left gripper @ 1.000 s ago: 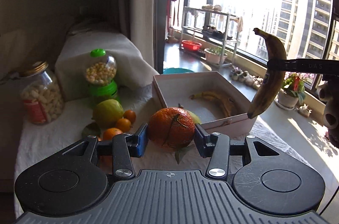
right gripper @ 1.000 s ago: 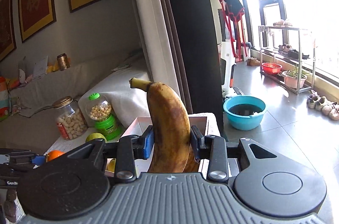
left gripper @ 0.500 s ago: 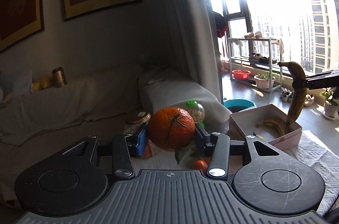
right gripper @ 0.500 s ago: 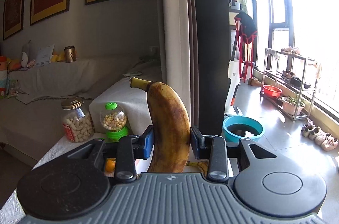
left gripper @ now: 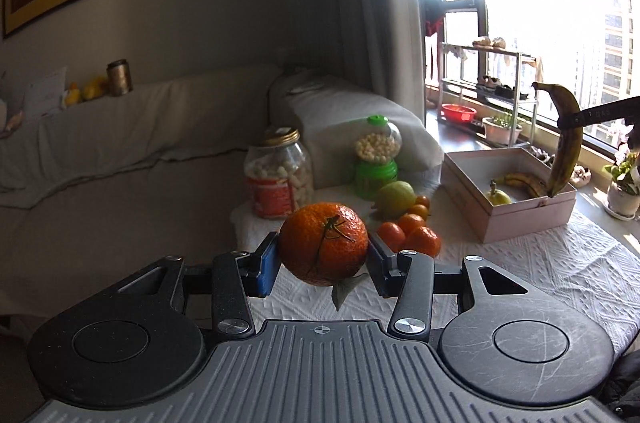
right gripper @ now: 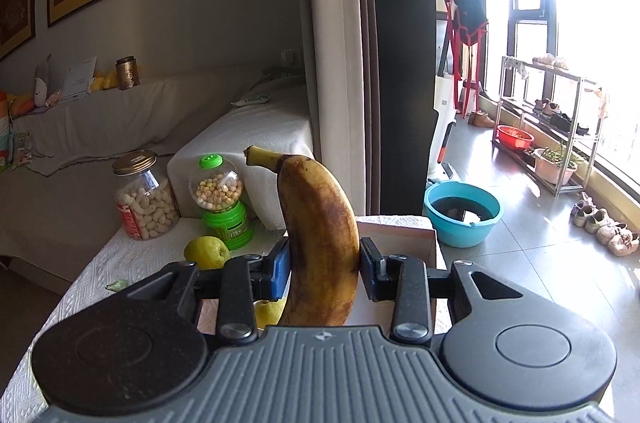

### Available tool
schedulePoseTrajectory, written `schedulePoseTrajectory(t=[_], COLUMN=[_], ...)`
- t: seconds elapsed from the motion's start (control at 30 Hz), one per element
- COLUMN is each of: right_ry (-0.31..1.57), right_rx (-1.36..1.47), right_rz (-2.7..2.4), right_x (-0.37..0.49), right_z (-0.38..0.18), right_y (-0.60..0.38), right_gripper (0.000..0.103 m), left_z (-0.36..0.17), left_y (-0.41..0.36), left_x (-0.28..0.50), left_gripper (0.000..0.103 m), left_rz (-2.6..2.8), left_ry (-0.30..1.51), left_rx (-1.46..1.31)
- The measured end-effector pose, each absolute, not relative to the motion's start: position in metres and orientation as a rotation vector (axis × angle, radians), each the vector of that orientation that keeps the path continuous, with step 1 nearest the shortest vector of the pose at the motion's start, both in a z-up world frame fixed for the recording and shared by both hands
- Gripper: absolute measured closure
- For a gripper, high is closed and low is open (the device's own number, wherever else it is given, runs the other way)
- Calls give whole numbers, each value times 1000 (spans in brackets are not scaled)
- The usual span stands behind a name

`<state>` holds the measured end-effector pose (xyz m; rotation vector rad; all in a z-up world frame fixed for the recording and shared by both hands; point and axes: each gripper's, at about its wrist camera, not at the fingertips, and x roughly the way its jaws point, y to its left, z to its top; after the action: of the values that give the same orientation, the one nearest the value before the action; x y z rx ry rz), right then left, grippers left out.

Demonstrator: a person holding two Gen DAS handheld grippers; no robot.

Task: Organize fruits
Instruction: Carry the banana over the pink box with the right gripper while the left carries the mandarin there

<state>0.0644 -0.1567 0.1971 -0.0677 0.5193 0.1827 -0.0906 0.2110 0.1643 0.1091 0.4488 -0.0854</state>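
Note:
My left gripper [left gripper: 323, 267] is shut on a large orange [left gripper: 323, 243] with a stem and a leaf, held above the near part of the white-clothed table [left gripper: 560, 271]. My right gripper [right gripper: 324, 266] is shut on a brown-spotted banana [right gripper: 320, 235], stem up; in the left wrist view that banana [left gripper: 566, 143] hangs over the right side of the pink box [left gripper: 520, 219]. Inside the box lie other bananas [left gripper: 524, 181] and a yellow-green fruit [left gripper: 498, 198]. A green apple [left gripper: 394, 198] and several small oranges [left gripper: 416, 235] sit on the cloth left of the box.
A glass jar of peanuts [left gripper: 278, 179] and a green candy dispenser [left gripper: 376, 159] stand at the table's far side. A covered sofa [left gripper: 120, 151] runs behind. A blue basin [right gripper: 462, 213] and a shoe rack [right gripper: 552, 127] stand on the floor by the window.
The left gripper with the orange drew back and swung left, so the box and fruit pile now lie farther off to the right. The right gripper rose slightly with the banana.

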Motion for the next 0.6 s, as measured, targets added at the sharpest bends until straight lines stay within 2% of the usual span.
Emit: schedulePoseTrajectory(t=[0.6], right_ry=[616], right_rx=[-122], right_rz=[135], right_x=[69], right_z=[182], right_y=[-136], right_gripper=[68], left_z=[106], left_y=[267], left_x=[-121], left_gripper=[52], left_rz=[-136], left_ry=[480], left_rx=[-96])
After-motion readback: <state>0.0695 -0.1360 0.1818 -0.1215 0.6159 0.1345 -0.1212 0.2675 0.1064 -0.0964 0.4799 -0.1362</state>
